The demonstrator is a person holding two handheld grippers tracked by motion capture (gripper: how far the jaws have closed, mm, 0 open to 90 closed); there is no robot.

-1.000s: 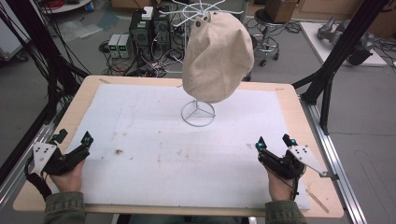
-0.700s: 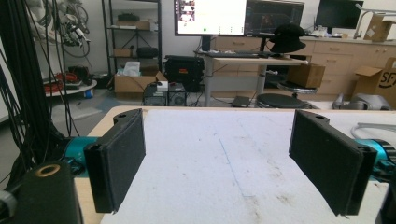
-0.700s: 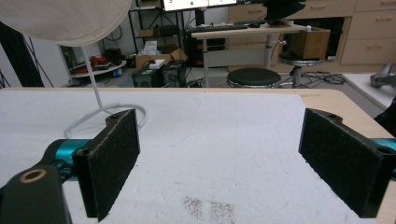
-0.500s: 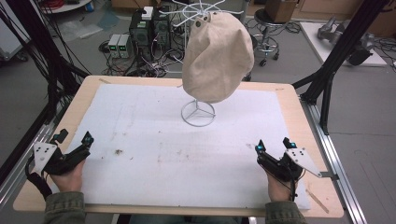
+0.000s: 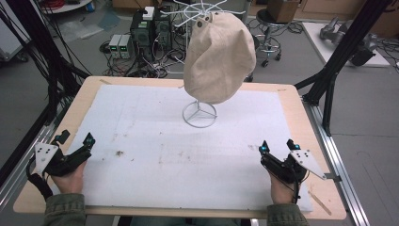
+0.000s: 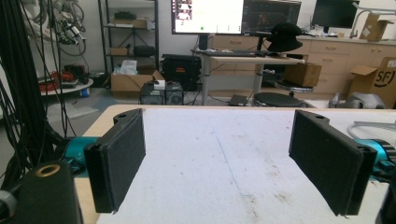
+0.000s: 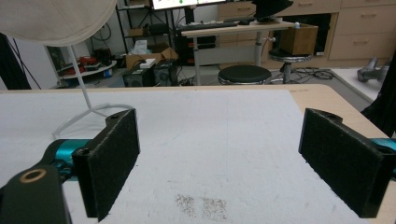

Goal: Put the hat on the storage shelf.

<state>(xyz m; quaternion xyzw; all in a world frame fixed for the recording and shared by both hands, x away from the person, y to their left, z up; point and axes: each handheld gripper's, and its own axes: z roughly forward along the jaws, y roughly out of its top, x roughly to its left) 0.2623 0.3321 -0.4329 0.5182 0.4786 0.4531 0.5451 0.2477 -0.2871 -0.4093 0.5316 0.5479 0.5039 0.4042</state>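
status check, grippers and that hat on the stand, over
Left gripper and right gripper both open, empty, low at near table corners. Beige fabric cap hanging on white wire stand, untouched. Nothing between grippers and cap.

Grey floor (image 5: 357, 113) — desks (image 6: 243, 55), cabinets (image 7: 364, 28)

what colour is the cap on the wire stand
Beige, a plain cream fabric with no pattern: the cap on the white wire stand shows best in the high view.
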